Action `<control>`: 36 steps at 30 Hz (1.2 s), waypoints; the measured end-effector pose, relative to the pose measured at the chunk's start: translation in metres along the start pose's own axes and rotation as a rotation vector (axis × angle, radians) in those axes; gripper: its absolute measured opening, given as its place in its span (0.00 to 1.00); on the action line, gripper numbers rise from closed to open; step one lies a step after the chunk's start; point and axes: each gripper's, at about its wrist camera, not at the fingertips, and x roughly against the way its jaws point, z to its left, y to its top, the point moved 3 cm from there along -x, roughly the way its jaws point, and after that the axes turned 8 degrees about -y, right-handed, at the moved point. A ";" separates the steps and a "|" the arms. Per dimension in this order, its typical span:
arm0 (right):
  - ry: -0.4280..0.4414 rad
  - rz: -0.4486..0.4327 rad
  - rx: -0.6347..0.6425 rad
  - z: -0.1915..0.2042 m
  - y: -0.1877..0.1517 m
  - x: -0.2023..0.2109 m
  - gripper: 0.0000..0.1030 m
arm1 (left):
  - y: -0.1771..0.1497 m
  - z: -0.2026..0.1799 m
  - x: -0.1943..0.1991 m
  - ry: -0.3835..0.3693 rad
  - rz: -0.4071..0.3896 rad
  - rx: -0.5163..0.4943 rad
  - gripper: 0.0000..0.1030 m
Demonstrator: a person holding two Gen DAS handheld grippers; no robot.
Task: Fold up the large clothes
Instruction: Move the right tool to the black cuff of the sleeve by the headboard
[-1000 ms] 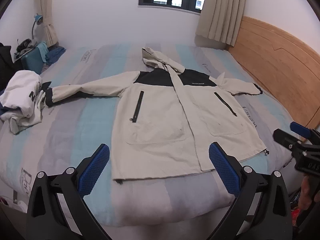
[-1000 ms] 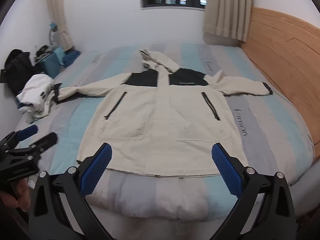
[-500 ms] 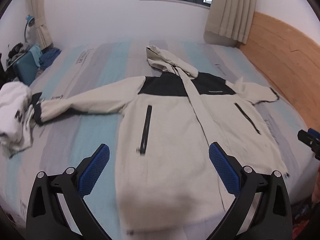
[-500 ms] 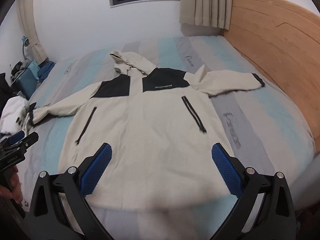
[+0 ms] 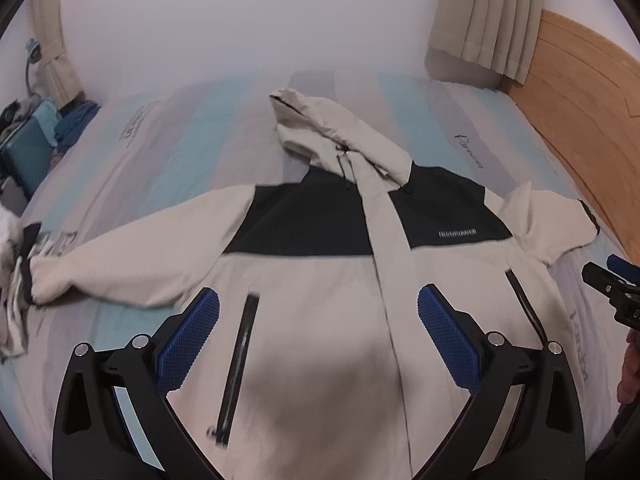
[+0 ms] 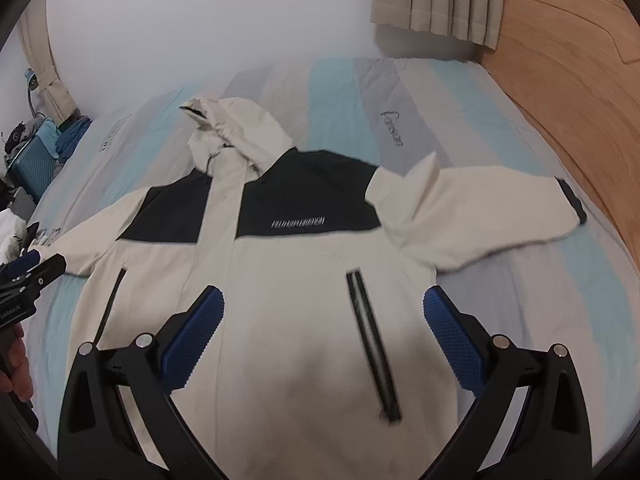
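Observation:
A cream hooded jacket (image 5: 320,312) (image 6: 296,304) with black shoulder panels lies front up and spread flat on the striped bed (image 5: 192,140) (image 6: 552,304). Its sleeves stretch out to both sides and its hood points at the far wall. My left gripper (image 5: 318,304) hovers open above the jacket's left chest, near a black pocket zip (image 5: 240,356). Over the right chest, my right gripper (image 6: 322,304) is open too, beside the other zip (image 6: 372,344). Neither holds any cloth. Each gripper shows at the edge of the other's view.
A wooden headboard (image 6: 568,80) runs along the bed's right side. Crumpled white clothes (image 5: 12,280) lie at the left edge by the left cuff. A teal case (image 5: 28,148) and clutter stand at the far left. Curtains (image 5: 484,20) hang by the window.
Both grippers have moved forward from the foot of the bed to over the jacket's chest, so the hem has dropped out of sight. Both stayed open.

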 end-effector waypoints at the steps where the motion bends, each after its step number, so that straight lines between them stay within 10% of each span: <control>1: -0.009 0.007 -0.001 -0.002 0.004 -0.008 0.93 | 0.007 -0.002 -0.010 0.005 0.010 -0.010 0.94; 23: -0.288 0.140 -0.186 -0.124 0.025 -0.139 0.93 | 0.070 -0.028 -0.142 -0.082 0.069 -0.052 0.94; 36: -0.399 0.169 -0.255 -0.322 0.054 -0.205 0.93 | 0.068 -0.039 -0.229 -0.016 0.141 0.035 0.94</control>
